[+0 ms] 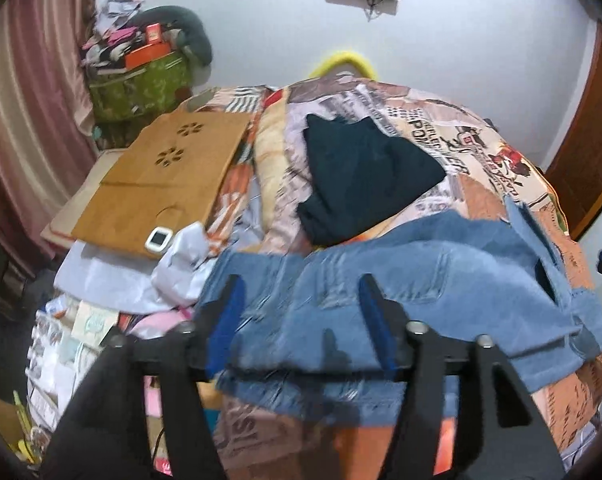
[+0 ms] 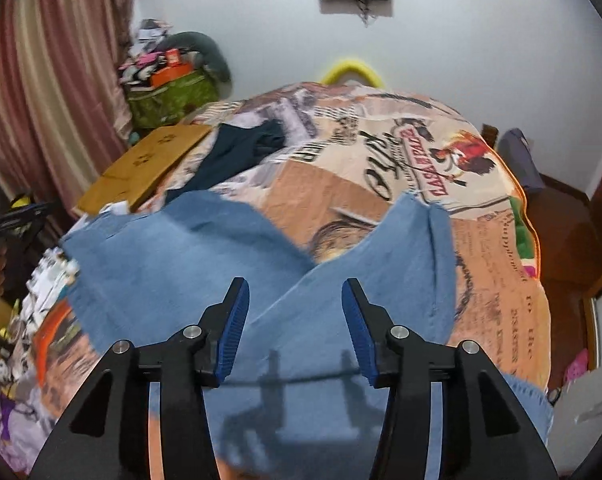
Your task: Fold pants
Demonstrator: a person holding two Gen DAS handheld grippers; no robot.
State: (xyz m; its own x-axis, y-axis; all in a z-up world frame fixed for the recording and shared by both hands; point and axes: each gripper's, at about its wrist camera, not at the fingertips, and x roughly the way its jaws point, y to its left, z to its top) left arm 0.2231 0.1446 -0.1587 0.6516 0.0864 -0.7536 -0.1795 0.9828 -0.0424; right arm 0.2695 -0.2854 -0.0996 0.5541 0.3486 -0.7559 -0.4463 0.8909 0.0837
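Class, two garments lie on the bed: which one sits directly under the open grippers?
The light blue denim pants, spread at the bed's near edge beneath both the left gripper and the right gripper. The dark teal garment lies folded farther back.

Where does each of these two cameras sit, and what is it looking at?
Left wrist: rides the left gripper, open, facing the jeans waist end on the bed.
Right wrist: rides the right gripper, open, facing the jeans legs.
Shared: jeans, dark garment, patterned bedspread, wooden board.
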